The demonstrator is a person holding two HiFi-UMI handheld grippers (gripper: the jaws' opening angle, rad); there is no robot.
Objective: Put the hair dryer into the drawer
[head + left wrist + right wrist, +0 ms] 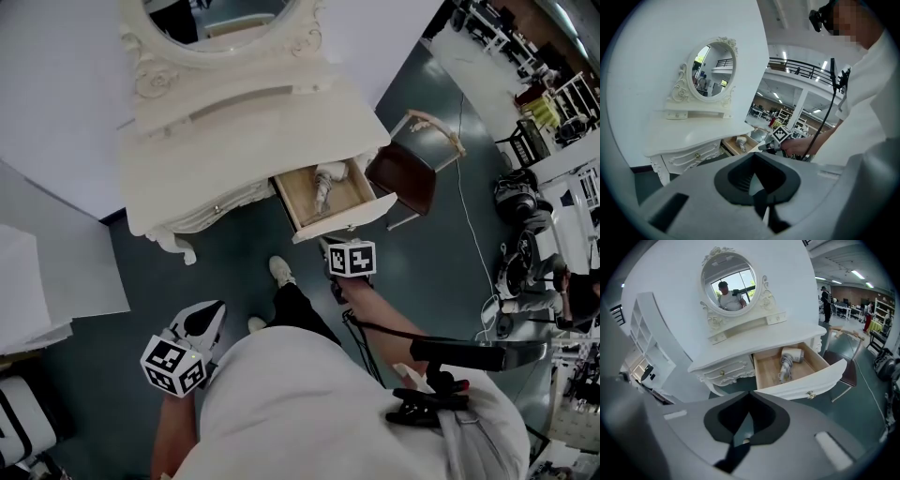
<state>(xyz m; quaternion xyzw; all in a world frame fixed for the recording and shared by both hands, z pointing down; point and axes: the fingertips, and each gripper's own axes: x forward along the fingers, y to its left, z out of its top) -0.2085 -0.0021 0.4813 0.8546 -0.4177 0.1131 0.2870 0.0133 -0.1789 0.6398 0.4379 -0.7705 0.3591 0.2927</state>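
Note:
The white hair dryer (pixel 325 184) lies with its cord in the open wooden drawer (pixel 345 223) on the right side of the white dressing table (pixel 234 141). In the right gripper view the hair dryer (pixel 790 362) rests inside the drawer (pixel 811 383), below and beyond my jaws. My right gripper (pixel 330 247) hangs just in front of the drawer front, shut and empty; its jaws (pixel 747 411) meet with nothing between them. My left gripper (pixel 216 314) is lower left, away from the table, with its jaws (pixel 755 180) shut on nothing. The left gripper view also shows the hair dryer (pixel 740 141).
An oval mirror (pixel 220 23) stands on the table top. A chair with a brown seat (pixel 405 178) sits right beside the open drawer. A white cabinet (pixel 33 281) is at the left, and equipment and cables (pixel 525 244) crowd the right. The person's shoes (pixel 280 271) stand before the table.

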